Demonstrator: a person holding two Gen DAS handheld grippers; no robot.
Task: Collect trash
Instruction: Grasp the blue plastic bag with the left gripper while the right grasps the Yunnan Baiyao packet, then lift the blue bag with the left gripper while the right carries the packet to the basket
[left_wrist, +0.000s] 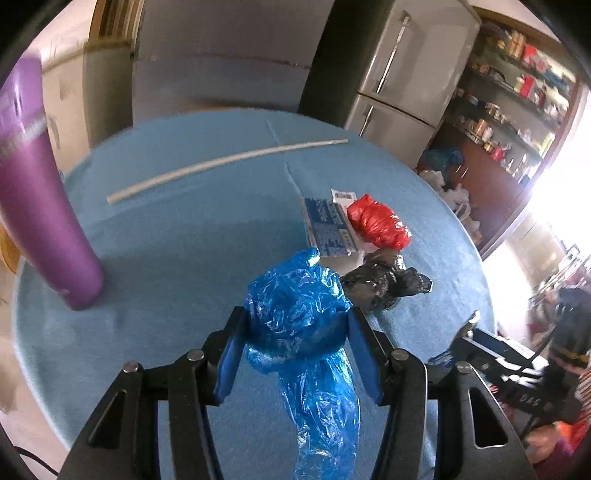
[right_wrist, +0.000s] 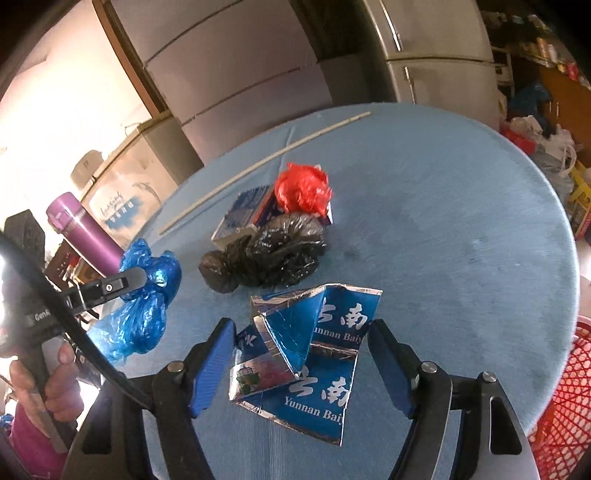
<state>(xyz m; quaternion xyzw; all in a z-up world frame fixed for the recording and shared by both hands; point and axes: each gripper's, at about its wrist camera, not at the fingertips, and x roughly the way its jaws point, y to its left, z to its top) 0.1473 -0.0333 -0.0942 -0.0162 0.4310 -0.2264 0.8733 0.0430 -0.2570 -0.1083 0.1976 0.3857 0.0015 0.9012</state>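
Observation:
My left gripper (left_wrist: 295, 328) is shut on a crumpled blue plastic bag (left_wrist: 295, 306) and holds it above the round blue table (left_wrist: 166, 229); the bag also shows in the right wrist view (right_wrist: 147, 295). My right gripper (right_wrist: 301, 354) is open, its jaws on either side of a flattened blue and silver carton (right_wrist: 317, 354) on the table. A black plastic bag (right_wrist: 269, 254), a red plastic bag (right_wrist: 303, 188) and a blue-white box (right_wrist: 243, 214) lie beyond it.
A purple bottle (left_wrist: 40, 206) stands at the table's left. A long white stick (left_wrist: 221, 164) lies across the far side. A red mesh basket (right_wrist: 565, 406) sits at the right edge. Fridges (left_wrist: 410, 70) and shelves (left_wrist: 517, 92) stand behind.

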